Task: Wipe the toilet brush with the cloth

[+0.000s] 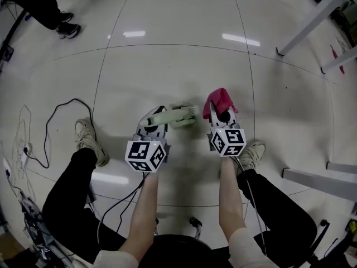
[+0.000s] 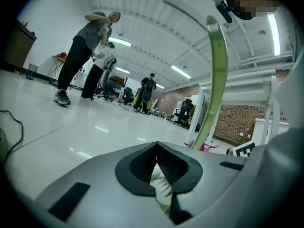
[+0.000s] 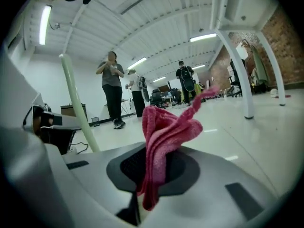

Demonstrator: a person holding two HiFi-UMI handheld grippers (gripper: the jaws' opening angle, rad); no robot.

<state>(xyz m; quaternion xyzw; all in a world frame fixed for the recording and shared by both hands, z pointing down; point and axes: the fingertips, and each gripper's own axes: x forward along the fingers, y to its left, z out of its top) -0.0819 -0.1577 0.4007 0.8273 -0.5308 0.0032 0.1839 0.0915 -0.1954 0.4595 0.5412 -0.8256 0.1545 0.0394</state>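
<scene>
Where the seated person's arms reach out over the glossy white floor (image 1: pixel 184 60), the far left edge is the cluttered one. A thin black cable (image 1: pixel 58 109) loops just beside the person's pale left shoe (image 1: pixel 90 141), and a bystander's dark trainers (image 1: pixel 68 29) stand well off in the upper corner. Next comes the left gripper (image 1: pixel 152 120), its jaws pressed together on the pale green plastic toilet brush (image 1: pixel 182 116), which sticks out to the right of the jaws. A narrow strip of bare floor separates the brush from the right gripper (image 1: pixel 222 114). That gripper's jaws are clamped on a bunched pink-red woven cloth (image 1: pixel 218 99) that stands up out of them, so brush and cloth are near each other but apart. Ahead of both grippers the floor runs wide and open as far as the slanted white metal table legs (image 1: pixel 312 21) at the far right. Another white bar (image 1: pixel 321 182) lies low beside the right knee.
</scene>
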